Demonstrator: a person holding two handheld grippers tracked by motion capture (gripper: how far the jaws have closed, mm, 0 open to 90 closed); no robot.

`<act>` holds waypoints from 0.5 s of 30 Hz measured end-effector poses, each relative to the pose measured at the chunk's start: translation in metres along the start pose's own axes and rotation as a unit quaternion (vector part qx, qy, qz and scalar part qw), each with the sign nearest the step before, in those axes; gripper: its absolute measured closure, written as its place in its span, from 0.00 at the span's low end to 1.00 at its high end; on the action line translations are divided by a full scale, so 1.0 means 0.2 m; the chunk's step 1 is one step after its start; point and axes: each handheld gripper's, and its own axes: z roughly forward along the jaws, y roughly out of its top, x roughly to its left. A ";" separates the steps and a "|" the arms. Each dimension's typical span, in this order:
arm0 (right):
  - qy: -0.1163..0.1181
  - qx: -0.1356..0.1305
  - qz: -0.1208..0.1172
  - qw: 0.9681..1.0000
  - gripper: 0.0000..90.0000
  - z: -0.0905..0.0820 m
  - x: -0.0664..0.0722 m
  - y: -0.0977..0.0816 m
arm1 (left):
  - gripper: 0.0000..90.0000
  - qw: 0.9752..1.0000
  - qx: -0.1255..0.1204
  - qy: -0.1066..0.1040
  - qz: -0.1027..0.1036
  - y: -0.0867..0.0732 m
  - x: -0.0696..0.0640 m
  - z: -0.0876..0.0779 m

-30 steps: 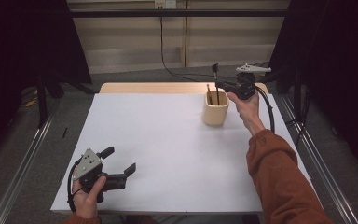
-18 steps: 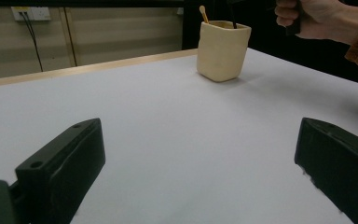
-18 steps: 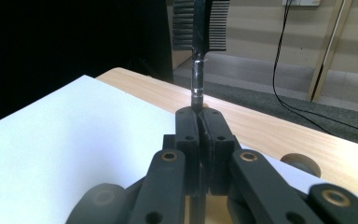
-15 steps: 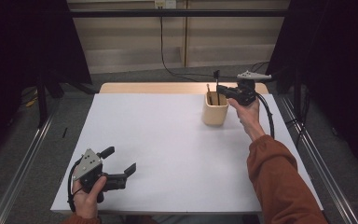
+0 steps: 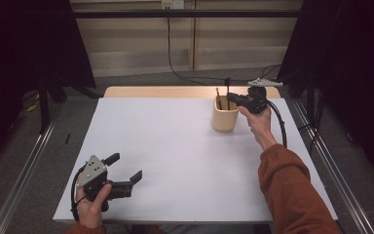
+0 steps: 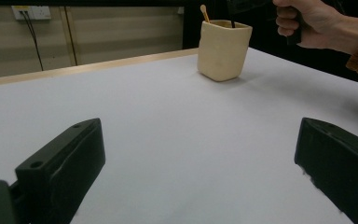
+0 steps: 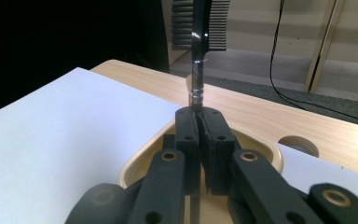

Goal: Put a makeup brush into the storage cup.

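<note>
A cream cup [image 5: 224, 119] stands at the back right of the white table; in the left gripper view the cup [image 6: 223, 49] sits far ahead. A thin wooden stick [image 5: 217, 92] leans inside it. My right gripper [image 5: 230, 97] hovers level just over the cup's rim [image 7: 140, 163], shut on the handle of a black brush [image 7: 199, 23] that stands upright, bristle head on top. In the right gripper view its jaws [image 7: 198, 114] pinch the handle. My left gripper [image 5: 125, 166] rests at the front left of the table, open, with nothing between its jaws [image 6: 200, 154].
A white sheet [image 5: 175, 156] covers the table; a strip of bare wood [image 5: 165, 91] shows along the far edge, with a round hole [image 7: 298, 144] near the cup. A black cable [image 5: 280, 126] trails from the right gripper. Metal rails [image 5: 24, 170] flank the table.
The right gripper has shifted slightly left and down with the brush, closer over the cup. The left gripper has stayed put.
</note>
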 end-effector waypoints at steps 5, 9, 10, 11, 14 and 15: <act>0.001 -0.002 0.005 1.000 0.95 -0.01 -0.01 0.00 | 0.02 1.000 0.000 0.000 -0.004 0.00 0.00 0.01; 0.004 -0.003 0.011 1.000 0.94 -0.01 -0.02 -0.01 | 0.02 1.000 0.003 -0.002 -0.001 0.00 0.00 0.02; 0.002 -0.002 0.010 1.000 0.93 -0.01 -0.02 -0.01 | 0.02 1.000 0.002 -0.003 -0.003 0.00 0.00 0.02; 0.003 -0.002 0.011 1.000 0.90 -0.01 -0.02 -0.01 | 0.02 1.000 0.003 -0.002 -0.004 0.00 0.00 0.02; 0.007 -0.005 0.010 1.000 0.90 -0.01 -0.03 -0.01 | 0.02 1.000 0.005 -0.003 -0.003 0.01 0.00 0.03; 0.006 -0.004 0.009 1.000 0.88 -0.02 -0.03 -0.01 | 0.02 1.000 0.004 -0.004 -0.003 0.01 0.00 0.03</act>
